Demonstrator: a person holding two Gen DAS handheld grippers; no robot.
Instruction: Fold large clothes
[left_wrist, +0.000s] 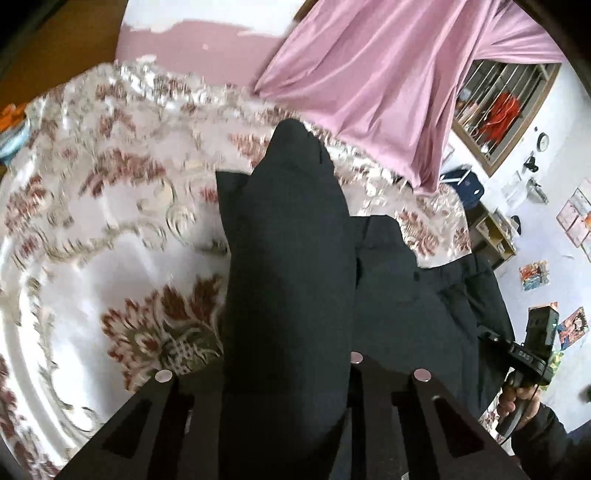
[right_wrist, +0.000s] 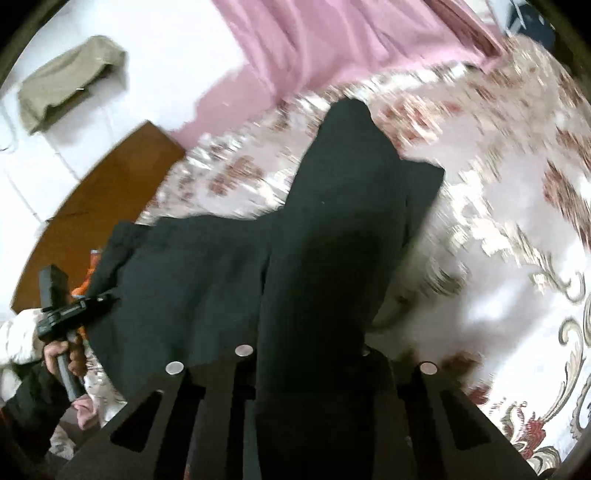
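A large black garment (left_wrist: 291, 280) hangs lifted above a bed with a white and red floral cover (left_wrist: 110, 206). My left gripper (left_wrist: 288, 373) is shut on one upper part of the black garment, which drapes over its fingers. My right gripper (right_wrist: 306, 354) is shut on another part of the same black garment (right_wrist: 314, 258). The cloth stretches between the two grippers. The right gripper also shows in the left wrist view (left_wrist: 491, 338), gripping the cloth's edge. The left gripper shows in the right wrist view (right_wrist: 99, 299), likewise on the edge.
The floral bed cover (right_wrist: 498, 229) fills the space below. A pink curtain (left_wrist: 388, 81) hangs behind the bed. A wooden headboard (right_wrist: 110, 199) is at the left. A barred window (left_wrist: 502, 107) and shelves (left_wrist: 495, 232) stand at the right wall.
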